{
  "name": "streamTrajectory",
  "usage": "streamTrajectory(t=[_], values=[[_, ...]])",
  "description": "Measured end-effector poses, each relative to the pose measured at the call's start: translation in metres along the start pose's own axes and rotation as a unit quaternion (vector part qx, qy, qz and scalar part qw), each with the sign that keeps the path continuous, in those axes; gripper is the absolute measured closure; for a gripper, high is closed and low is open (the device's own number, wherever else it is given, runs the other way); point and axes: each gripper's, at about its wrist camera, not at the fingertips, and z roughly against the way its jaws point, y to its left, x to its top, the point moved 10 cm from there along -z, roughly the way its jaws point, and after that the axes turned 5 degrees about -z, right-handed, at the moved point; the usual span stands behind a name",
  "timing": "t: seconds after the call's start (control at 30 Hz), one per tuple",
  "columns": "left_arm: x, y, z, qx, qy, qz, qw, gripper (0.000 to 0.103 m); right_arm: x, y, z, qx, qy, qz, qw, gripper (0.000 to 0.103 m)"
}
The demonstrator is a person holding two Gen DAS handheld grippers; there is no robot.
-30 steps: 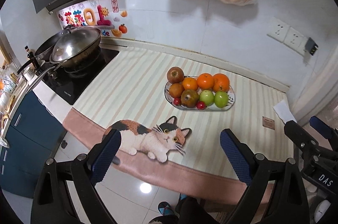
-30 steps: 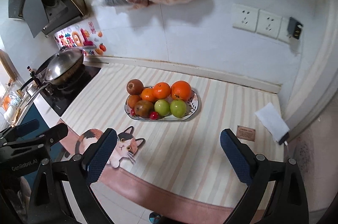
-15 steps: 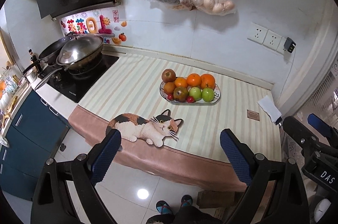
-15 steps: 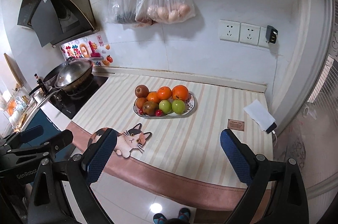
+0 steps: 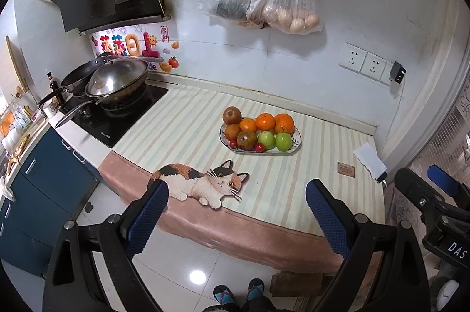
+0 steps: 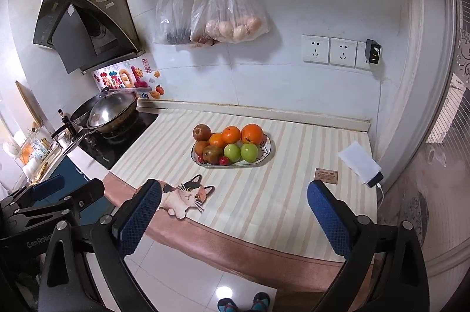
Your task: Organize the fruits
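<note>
An oval patterned plate [image 5: 296, 142] [image 6: 268, 148] sits mid-counter on a striped mat. It holds several oranges [image 5: 284, 123] [image 6: 251, 133], two green apples [image 5: 283, 141] [image 6: 249, 152], brownish-red apples [image 5: 232, 115] [image 6: 201, 132] and small red tomatoes [image 5: 259, 147]. My left gripper [image 5: 238, 212] is open and empty, held back from the counter's front edge above the floor. My right gripper [image 6: 235, 209] is also open and empty, likewise back from the counter. Each gripper shows at the edge of the other's view.
A wok with lid [image 5: 117, 79] sits on the cooktop [image 5: 123, 118] at left. A cat-shaped mat [image 5: 202, 182] lies at the counter's front. White paper over a phone [image 6: 359, 162] and a small brown card [image 6: 326, 175] lie at right. Bags [image 5: 282, 3] and scissors hang on the wall.
Both grippers have pulled back and up from the counter; the plate looks smaller and farther, and the floor and the person's feet now show. Jaws stay open.
</note>
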Motion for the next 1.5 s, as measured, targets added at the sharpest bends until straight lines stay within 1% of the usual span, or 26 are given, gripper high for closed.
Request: streamTrajectory(t=[0.13, 0.23, 0.4, 0.67, 0.93, 1.2, 1.5], values=[[0.007, -0.001, -0.009, 0.006, 0.000, 0.002, 1.0000, 0.007, 0.012, -0.005, -0.010, -0.008, -0.003, 0.006, 1.000, 0.000], [0.014, 0.000, -0.023, 0.011, 0.005, 0.005, 0.9999, 0.001, 0.019, -0.007, -0.026, -0.011, 0.001, 0.009, 1.000, 0.000], [0.024, 0.003, -0.041, 0.027, 0.006, 0.003, 0.9996, 0.001, 0.026, -0.008, -0.059, -0.017, 0.016, 0.012, 1.000, 0.000], [0.032, 0.012, -0.084, 0.045, 0.034, 0.003, 0.9984, 0.001, 0.032, -0.012, -0.119, -0.031, 0.039, 0.013, 0.999, 0.000], [0.031, 0.019, -0.116, 0.050, 0.060, 0.010, 0.9969, 0.001, 0.038, -0.013, -0.159, -0.038, 0.054, 0.012, 0.998, 0.000], [0.032, 0.024, -0.129, 0.052, 0.070, 0.015, 0.9961, 0.001, 0.037, -0.011, -0.172, -0.038, 0.061, 0.015, 0.997, 0.000], [0.036, 0.024, -0.129, 0.050, 0.064, 0.013, 0.9966, 0.000, 0.038, -0.006, -0.173, -0.034, 0.059, 0.015, 0.998, 0.000]])
